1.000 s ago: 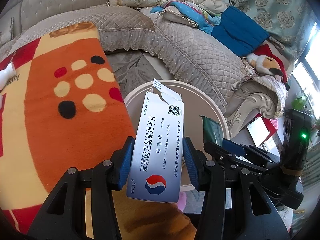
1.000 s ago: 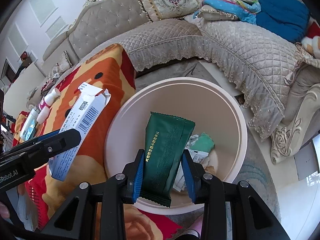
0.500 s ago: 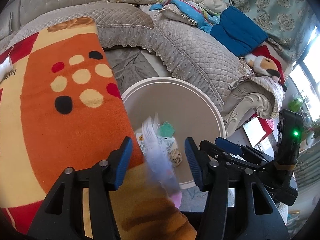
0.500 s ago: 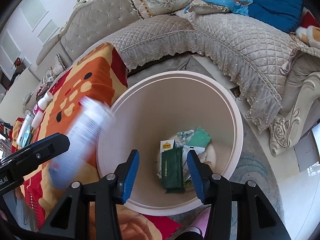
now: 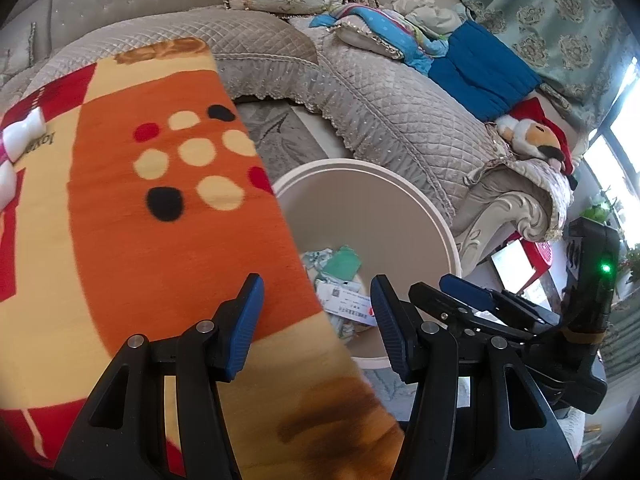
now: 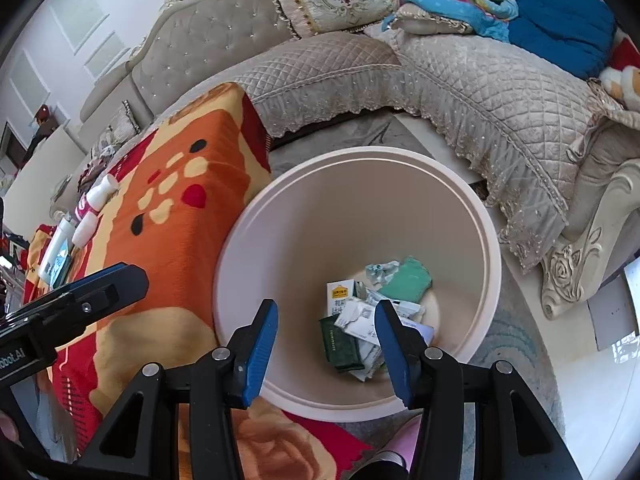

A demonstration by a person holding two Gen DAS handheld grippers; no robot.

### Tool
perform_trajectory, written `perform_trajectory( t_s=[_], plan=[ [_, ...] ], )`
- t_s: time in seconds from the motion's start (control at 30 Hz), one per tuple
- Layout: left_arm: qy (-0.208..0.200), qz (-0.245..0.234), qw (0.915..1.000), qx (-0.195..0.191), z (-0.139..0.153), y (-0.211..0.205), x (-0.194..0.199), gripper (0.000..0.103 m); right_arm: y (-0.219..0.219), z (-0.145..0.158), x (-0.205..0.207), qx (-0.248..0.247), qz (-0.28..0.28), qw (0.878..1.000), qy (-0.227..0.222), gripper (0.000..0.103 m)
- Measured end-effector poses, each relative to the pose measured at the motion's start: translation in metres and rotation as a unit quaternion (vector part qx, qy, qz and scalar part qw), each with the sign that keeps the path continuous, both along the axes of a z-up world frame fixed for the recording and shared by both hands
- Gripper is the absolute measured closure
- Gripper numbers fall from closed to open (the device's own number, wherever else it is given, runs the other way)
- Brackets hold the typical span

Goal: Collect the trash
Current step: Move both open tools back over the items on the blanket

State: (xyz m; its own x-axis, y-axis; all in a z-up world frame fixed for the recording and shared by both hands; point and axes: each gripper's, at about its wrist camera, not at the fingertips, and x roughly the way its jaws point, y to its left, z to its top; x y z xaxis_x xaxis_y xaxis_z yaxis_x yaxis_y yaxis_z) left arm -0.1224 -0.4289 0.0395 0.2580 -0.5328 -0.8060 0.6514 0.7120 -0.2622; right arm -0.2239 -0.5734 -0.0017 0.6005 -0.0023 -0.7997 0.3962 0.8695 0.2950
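Observation:
A round cream trash bin (image 6: 460,208) stands on the floor beside the blanket-covered table; it also shows in the left wrist view (image 5: 400,200). Inside lie the dark green packet (image 6: 338,344), the white medicine box (image 6: 358,320) (image 5: 348,306), a small carton (image 6: 340,294) and crumpled wrappers. My right gripper (image 6: 326,350) is open and empty above the bin's near rim. My left gripper (image 5: 316,328) is open and empty over the blanket's edge next to the bin. The left gripper's finger (image 6: 92,294) shows at the left of the right wrist view.
An orange patterned blanket (image 5: 140,220) covers the table to the left. White bottles (image 6: 96,208) and a box lie at its far end. A quilted grey sofa (image 6: 480,92) with cushions, clothes and a plush toy (image 5: 536,140) curves behind the bin.
Both grippers opened. The green packet dropped from the right gripper and the white medicine box from the left; both now lie in the bin.

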Motion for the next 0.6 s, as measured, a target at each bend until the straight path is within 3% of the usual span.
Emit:
perform_trajectory(
  t_s=[0.6],
  plan=[
    [-0.019, 0.091, 0.9956, 0.011, 0.003, 0.100, 0.037, 0.049, 0.082, 0.028, 0.050, -0.015, 0.081, 0.996, -0.018, 0.050]
  ],
)
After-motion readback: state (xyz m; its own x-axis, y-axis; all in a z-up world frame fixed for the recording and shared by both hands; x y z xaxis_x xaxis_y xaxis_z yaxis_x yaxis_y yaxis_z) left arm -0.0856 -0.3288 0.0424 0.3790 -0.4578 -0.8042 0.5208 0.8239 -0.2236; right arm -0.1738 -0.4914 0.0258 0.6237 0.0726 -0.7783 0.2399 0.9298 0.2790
